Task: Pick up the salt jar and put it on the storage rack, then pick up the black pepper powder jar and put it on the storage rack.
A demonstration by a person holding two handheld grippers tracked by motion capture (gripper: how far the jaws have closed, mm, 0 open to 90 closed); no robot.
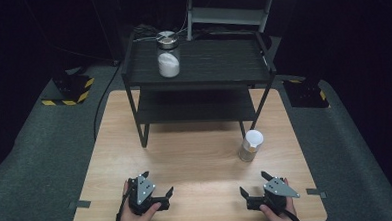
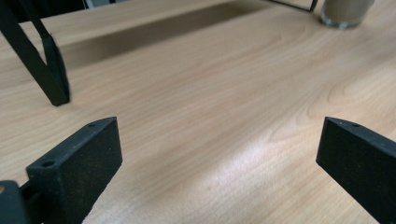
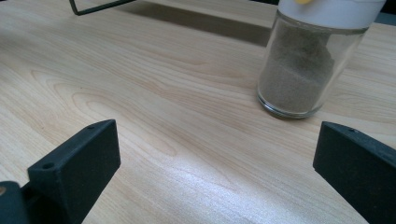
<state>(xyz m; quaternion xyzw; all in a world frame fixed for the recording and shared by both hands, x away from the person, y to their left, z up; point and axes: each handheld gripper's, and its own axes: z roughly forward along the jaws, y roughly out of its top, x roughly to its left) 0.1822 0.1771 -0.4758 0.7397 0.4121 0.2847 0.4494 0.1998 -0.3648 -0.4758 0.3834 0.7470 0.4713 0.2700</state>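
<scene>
Both grippers rest low at the table's [image 1: 196, 160] near edge, left gripper [image 1: 155, 196] and right gripper [image 1: 257, 190] spread wide, holding nothing; the little jar [image 1: 249, 146] stands ahead of the right one, beside the black shelf [image 1: 197, 65]; a careless reach could tip it.

Wooden table [image 1: 186, 161] on grey carpet [image 1: 40, 147]; black two-tier rack [image 1: 202, 65] at table's far edge; glass jar [image 1: 168, 54] of white powder, metal lid, on rack top, left end; white-capped shaker [image 1: 250, 145] of tan powder just before rack's right leg.
</scene>
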